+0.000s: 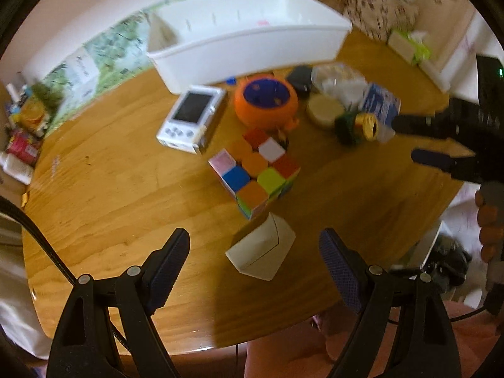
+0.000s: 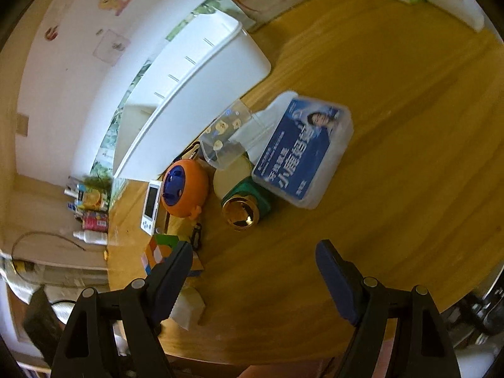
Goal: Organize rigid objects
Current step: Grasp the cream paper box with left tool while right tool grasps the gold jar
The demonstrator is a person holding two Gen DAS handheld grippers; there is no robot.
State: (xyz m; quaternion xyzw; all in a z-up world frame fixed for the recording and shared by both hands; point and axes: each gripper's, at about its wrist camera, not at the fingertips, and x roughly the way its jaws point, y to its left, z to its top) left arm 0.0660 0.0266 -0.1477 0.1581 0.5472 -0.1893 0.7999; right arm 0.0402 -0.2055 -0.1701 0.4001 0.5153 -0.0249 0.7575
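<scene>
A: Left wrist view first. How do the tongs stand?

B: The left gripper (image 1: 254, 253) has its jaws spread wide, holding nothing. It hangs above the near edge of the wooden table (image 1: 110, 195). A small white box (image 1: 261, 252) lies on the table between the fingers, touching neither.

A: And the other one?

B: The right gripper (image 1: 406, 140) comes in from the right edge, jaws apart and empty, its tips just beside a green bottle with a gold cap (image 1: 359, 126).

A: What else lies there?

B: A Rubik's cube (image 1: 255, 173) sits mid-table, just beyond the white box. Behind it, an orange round toy with a blue top (image 1: 266, 102) and a white handheld game console (image 1: 192, 118). A long white bin (image 1: 249, 47) stands along the far edge.

A: Now the right wrist view.

B: The right gripper (image 2: 253, 267) is wide apart, nothing between its jaws, over bare wood. Beyond it the gold-capped bottle (image 2: 241, 212) lies on its side, cap toward the camera, touching a clear case with a blue label (image 2: 302, 154). A clear plastic cup (image 2: 225, 138) lies beside the case, close to the bin (image 2: 201, 94). The orange toy (image 2: 186, 189) sits left of the bottle, the console (image 2: 151, 206) past it. The cube (image 2: 160, 252) is partly hidden behind the left finger.
</scene>
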